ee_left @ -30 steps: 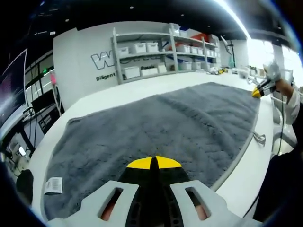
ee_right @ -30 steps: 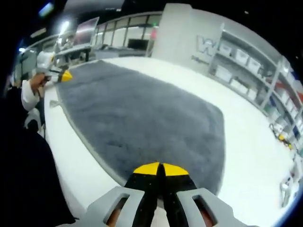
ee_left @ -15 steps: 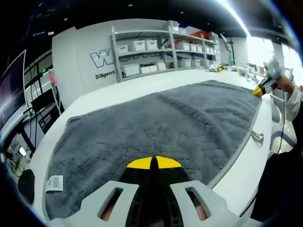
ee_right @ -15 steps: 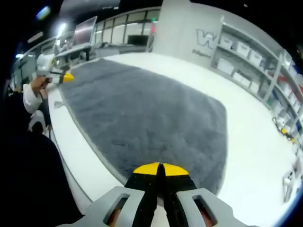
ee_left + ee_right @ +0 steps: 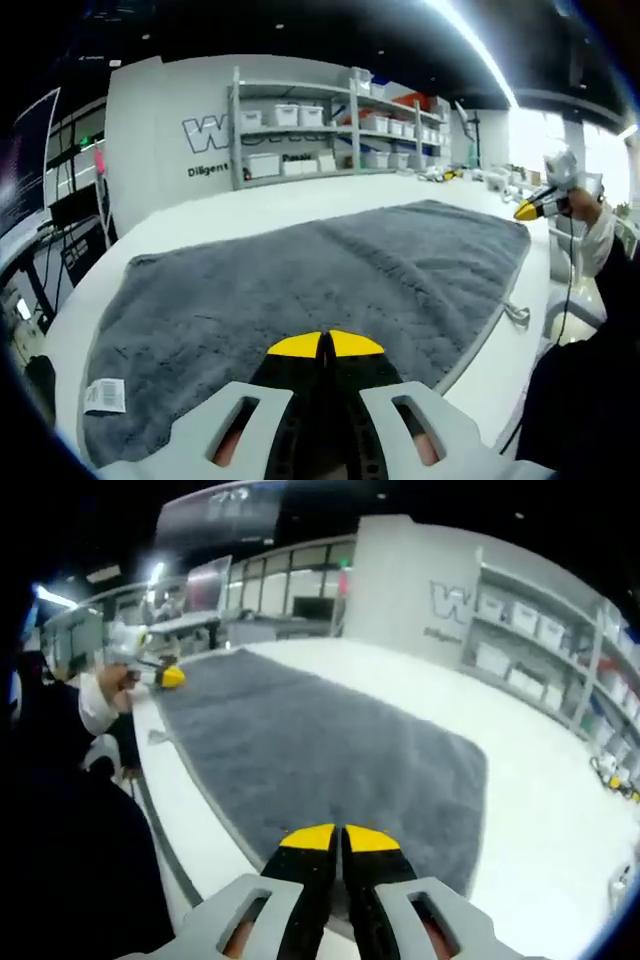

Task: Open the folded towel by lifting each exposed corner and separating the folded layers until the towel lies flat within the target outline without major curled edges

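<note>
Towel (image 5: 330,280), grey and plush, lies spread open and largely flat across the white tabletop (image 5: 250,205); in the right gripper view the same towel (image 5: 320,755) runs from the near tabletop edge (image 5: 190,810) toward the far end. A white label (image 5: 104,395) is stitched at one corner, and a small loop (image 5: 516,313) hangs off the long hem beside the tabletop's edge. The left tool (image 5: 325,345) has its yellow-tipped jaws pressed together, with nothing visibly between them, poised over the towel's near hem. The right tool (image 5: 337,837) likewise has its jaws together, over the towel's near corner. Seen from the right gripper view, the left tool (image 5: 170,677) is held in a hand (image 5: 110,685) at the towel's far end. Shelving (image 5: 330,120) with white bins lines the far wall.
</note>
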Tool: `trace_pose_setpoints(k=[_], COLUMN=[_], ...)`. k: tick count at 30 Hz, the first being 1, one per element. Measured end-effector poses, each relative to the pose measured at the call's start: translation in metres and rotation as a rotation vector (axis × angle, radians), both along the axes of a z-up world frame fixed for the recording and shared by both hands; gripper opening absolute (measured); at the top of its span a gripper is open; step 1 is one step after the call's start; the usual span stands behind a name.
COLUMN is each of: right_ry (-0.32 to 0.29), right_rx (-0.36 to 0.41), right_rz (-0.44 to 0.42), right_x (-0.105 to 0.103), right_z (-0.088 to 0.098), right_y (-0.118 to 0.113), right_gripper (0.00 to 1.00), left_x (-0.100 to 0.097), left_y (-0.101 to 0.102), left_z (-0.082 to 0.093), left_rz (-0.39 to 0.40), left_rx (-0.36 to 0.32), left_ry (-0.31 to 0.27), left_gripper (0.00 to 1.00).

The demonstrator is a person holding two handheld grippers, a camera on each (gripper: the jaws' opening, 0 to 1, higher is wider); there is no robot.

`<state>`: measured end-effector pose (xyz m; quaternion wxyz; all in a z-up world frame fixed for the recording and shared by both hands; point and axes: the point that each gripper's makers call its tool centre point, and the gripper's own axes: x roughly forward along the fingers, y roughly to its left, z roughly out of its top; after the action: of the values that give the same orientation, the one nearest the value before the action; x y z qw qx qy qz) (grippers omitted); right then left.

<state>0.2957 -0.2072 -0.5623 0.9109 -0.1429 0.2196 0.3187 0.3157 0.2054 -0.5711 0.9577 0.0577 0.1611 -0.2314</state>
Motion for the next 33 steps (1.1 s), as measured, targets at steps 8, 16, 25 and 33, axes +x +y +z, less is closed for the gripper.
trace_pose_setpoints(k=[8, 16, 25, 33], right_ry=[-0.003, -0.013, -0.030, -0.054], right_rx=[0.042, 0.138, 0.197, 0.220], right_rz=[0.006, 0.009, 0.019, -0.053], right_x=[0.006, -0.001, -0.011, -0.013], right_z=[0.009, 0.031, 0.052, 0.068], right_y=[-0.005, -0.004, 0.003, -0.003], right_gripper=[0.19, 0.38, 0.64, 1.00], left_x=[-0.007, -0.006, -0.020, -0.035], left_y=[0.007, 0.024, 0.032, 0.029], left_z=[0.032, 0.041, 0.060, 0.074], left_rz=[0.022, 0.063, 0.064, 0.050], left_rx=[-0.135, -0.149, -0.140, -0.140], left_ry=[-0.075, -0.084, -0.072, -0.051], left_gripper=[0.23, 0.57, 0.81, 0.93])
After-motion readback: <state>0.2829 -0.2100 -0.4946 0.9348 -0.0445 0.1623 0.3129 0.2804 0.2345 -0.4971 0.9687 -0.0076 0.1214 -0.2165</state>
